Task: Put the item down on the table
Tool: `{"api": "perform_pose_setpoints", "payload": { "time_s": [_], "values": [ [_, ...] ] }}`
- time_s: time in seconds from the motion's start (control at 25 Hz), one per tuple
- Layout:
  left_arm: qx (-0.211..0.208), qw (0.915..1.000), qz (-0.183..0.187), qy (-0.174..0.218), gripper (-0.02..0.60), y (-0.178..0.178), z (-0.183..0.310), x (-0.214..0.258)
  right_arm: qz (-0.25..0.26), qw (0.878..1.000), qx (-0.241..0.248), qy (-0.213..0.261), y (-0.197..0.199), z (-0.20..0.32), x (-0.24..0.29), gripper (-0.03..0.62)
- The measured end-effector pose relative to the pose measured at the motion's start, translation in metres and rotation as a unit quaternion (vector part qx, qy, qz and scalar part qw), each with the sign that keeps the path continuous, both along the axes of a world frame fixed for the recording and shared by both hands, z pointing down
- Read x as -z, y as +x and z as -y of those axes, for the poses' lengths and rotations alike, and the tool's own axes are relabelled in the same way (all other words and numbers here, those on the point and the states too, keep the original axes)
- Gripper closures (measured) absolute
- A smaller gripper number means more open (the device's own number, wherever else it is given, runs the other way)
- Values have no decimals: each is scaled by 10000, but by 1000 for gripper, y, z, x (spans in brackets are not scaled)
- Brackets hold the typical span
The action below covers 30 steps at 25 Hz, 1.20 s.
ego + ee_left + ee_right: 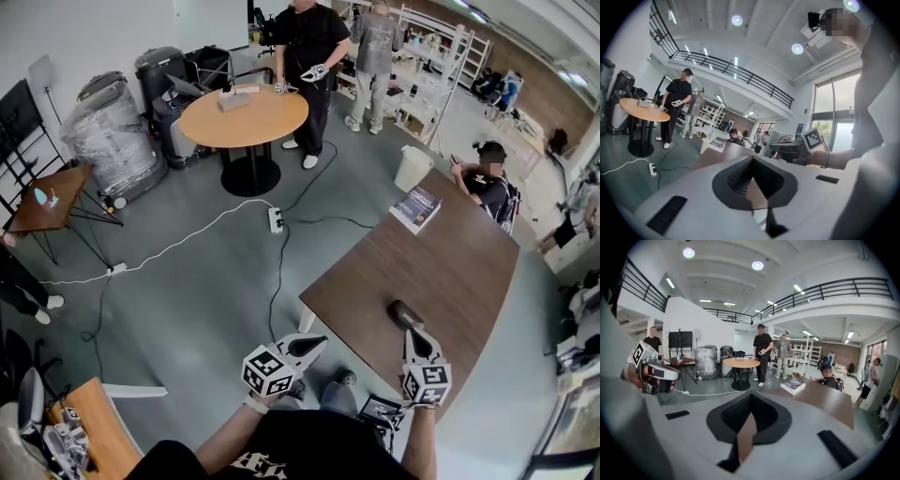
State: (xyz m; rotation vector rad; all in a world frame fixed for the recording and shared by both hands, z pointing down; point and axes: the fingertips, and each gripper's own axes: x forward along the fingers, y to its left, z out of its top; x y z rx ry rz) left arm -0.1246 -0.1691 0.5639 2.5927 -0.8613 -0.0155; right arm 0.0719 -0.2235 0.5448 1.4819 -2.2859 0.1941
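Observation:
The long brown table [459, 272] runs away from me on the right. A dark-covered book [415, 208] lies at its far left corner, also visible in the right gripper view as the book [793, 386]. My right gripper [402, 312] hangs over the table's near end with its jaws together and nothing showing between them. My left gripper [317, 342] is held off the table's near left corner, over the floor. Its jaws are closed and empty too. In each gripper view, the left gripper [752, 161] and the right gripper [750, 398], only a thin sliver of table shows through the notch.
A person [487, 183] sits at the table's far end beside a white bucket [412, 167]. Further back stands a round wooden table [244, 117] with people behind it. A power strip [276, 219] and cables cross the grey floor. A small side table [47, 202] is at the left.

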Motion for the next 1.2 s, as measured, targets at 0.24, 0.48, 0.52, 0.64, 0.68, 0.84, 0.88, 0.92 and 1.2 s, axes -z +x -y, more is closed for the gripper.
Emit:
{"api": "perform_pose_setpoints", "payload": {
  "time_s": [0.24,0.48,0.52,0.64,0.68,0.84,0.88,0.92,1.2],
  "values": [
    [-91,9999,83,52,577,0,-21,-1,207,9995,-170,147,7,-31,7,606],
    [-227,9995,128,170,577,22,-42,4,307,9991,-182,248,23,-74,8,606],
    [-227,9994,145,197,577,28,-47,6,337,9989,-188,260,27,-83,8,606],
    [-240,9993,147,237,577,47,-65,10,503,9981,-270,225,41,-113,6,606],
    [-292,9992,115,232,577,55,-74,11,556,9978,-304,192,46,-125,4,606],
    [-598,9980,86,161,577,84,-110,5,611,9975,-361,59,59,-168,-10,606],
    [-667,9976,106,124,577,88,-116,3,596,9975,-366,28,59,-177,-12,606],
    [-722,9973,120,82,577,91,-123,1,577,9977,-366,-3,60,-185,-14,606],
    [-1036,9945,150,-4,577,107,-169,-11,583,9970,-512,-36,63,-241,-23,606]
  ]
}}
